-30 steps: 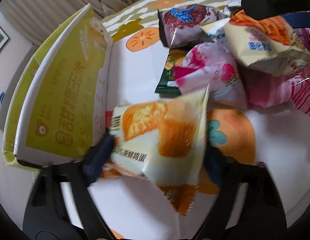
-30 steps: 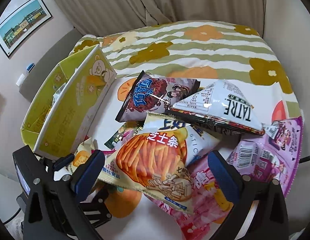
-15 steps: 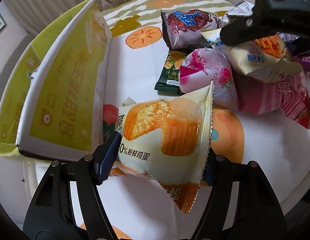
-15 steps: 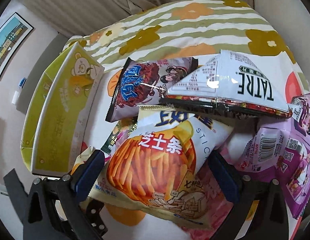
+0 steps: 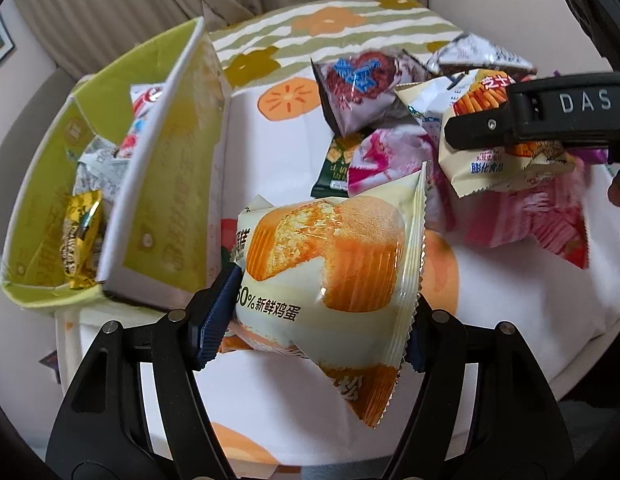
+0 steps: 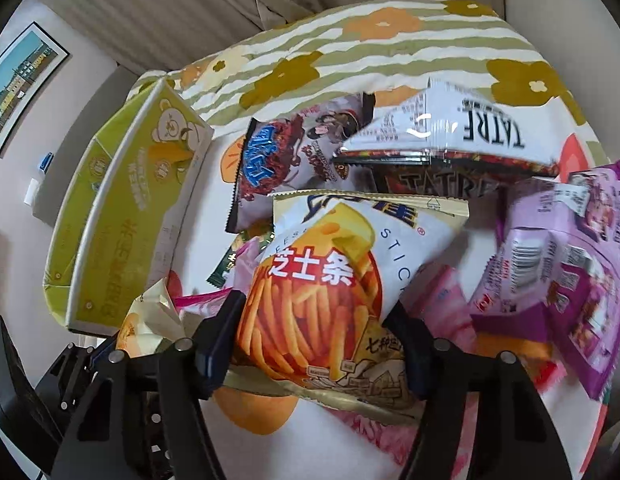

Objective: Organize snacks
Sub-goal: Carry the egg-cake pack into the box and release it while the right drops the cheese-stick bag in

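While both grippers are loaded, the left gripper (image 5: pixel 318 312) is closed on the cake packet (image 5: pixel 330 264), a cream pouch with a printed sponge cake, lifted clear of the tablecloth (image 5: pixel 510 320); its blue pads press the pouch from both sides and the print reads "50% 新鲜鸡蛋". The right gripper (image 6: pixel 314 336) is closed on the cheese stick bag (image 6: pixel 330 288), pads at the bag's left and right edges; the label reads "芝士条" in white on red, with "STIC" partly legible beside it. In the left wrist view the same bag (image 5: pixel 498 136) shows "膨化食品" in blue near its lower seam, and the right gripper's arm across it carries the letters "DAS". The yellow-green cardboard box (image 5: pixel 161 184) stands open at the left of the table, just beside the cake packet; inside it lie a gold-wrapped snack (image 5: pixel 79 236) and some white and red packets, labels too blurred to read. The box's outer wall (image 6: pixel 137 216) shows a cartoon bear and Chinese characters I cannot make out. Loose on the cloth behind the held bag: a purple-brown chocolate packet (image 6: pixel 293 160) with blue characters, a white triangular bag (image 6: pixel 450 132) marked "TATRE", a lilac packet (image 6: pixel 562 264) showing its barcode, and a small dark green packet (image 5: pixel 338 168). A pink packet (image 5: pixel 386 160) lies touching the green one.
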{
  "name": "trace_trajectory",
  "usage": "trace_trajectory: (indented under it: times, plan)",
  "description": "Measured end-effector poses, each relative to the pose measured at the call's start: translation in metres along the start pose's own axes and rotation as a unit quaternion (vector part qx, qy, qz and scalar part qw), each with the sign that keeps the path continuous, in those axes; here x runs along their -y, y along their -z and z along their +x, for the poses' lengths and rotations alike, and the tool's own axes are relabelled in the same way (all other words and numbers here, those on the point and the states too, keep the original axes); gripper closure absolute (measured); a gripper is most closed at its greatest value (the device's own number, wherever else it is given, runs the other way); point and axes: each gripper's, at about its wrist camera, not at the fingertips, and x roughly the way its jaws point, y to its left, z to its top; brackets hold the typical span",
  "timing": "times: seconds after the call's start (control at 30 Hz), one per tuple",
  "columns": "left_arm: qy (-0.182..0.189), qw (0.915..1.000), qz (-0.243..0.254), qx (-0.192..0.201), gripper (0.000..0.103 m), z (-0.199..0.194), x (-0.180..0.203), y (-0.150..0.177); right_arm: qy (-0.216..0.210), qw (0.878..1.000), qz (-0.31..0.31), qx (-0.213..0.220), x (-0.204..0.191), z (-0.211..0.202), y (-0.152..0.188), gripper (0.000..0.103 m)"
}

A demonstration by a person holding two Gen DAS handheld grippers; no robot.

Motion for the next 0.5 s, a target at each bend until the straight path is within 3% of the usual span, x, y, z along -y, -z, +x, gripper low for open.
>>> trace_trajectory:
  times: [0.27,0.5]
  plan:
    - [0.016,0.9988,-0.009,0.045,0.037,-0.047,-0.002,-0.015,-0.006,0.999,-0.005,0.042,-0.017,-0.046,0.003,0.04]
    - [0.022,0.9934,-0.018,0.111,0.037,-0.096,-0.022,-0.038,-0.009,0.995,-0.021,0.093,-0.04,-0.092,-0.006,0.04]
